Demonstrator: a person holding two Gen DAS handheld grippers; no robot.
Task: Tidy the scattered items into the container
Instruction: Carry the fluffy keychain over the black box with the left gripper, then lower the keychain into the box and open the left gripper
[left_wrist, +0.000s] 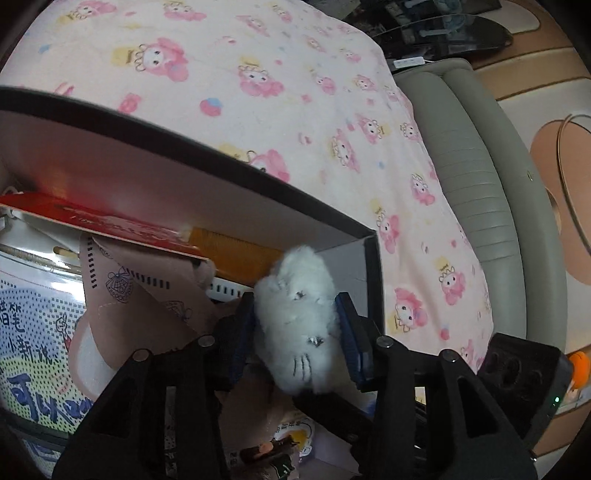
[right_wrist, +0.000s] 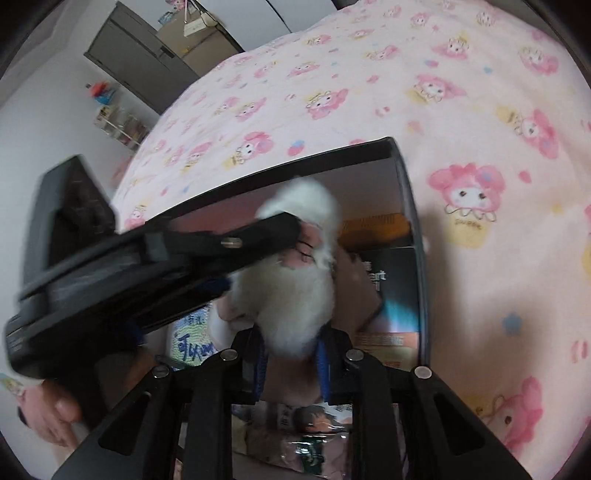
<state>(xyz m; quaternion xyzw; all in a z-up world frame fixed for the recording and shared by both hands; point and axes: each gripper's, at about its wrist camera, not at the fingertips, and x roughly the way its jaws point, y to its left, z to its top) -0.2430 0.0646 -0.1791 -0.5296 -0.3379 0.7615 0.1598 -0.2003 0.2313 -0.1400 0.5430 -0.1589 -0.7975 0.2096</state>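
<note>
Your left gripper (left_wrist: 295, 328) pinches a white plush toy (left_wrist: 295, 317) between its blue pads, held over the near right corner of the black-rimmed box (left_wrist: 221, 147); your right gripper (right_wrist: 291, 363) has the same toy's lower end (right_wrist: 288, 306) between its pads, though you cannot tell from that view whether they press it. Writing: the blue-dotted pack (left_wrist: 33, 332) in the box carries Chinese characters, "小新" legible among them; the red card (left_wrist: 110, 221) has print too blurred to read. Only the right wrist view shows the dark carton (right_wrist: 391, 280) with white lettering against the box's right wall, and your left gripper's black body (right_wrist: 129, 266) crossing in front; only the left view shows the orange box (left_wrist: 236, 254) and pink printed paper (left_wrist: 140, 306). The box sits on a pink cartoon-print bedsheet (left_wrist: 258, 74); grey padded bed edge (left_wrist: 472, 166) beside it; dark cabinet (right_wrist: 140, 62) against a white wall.
</note>
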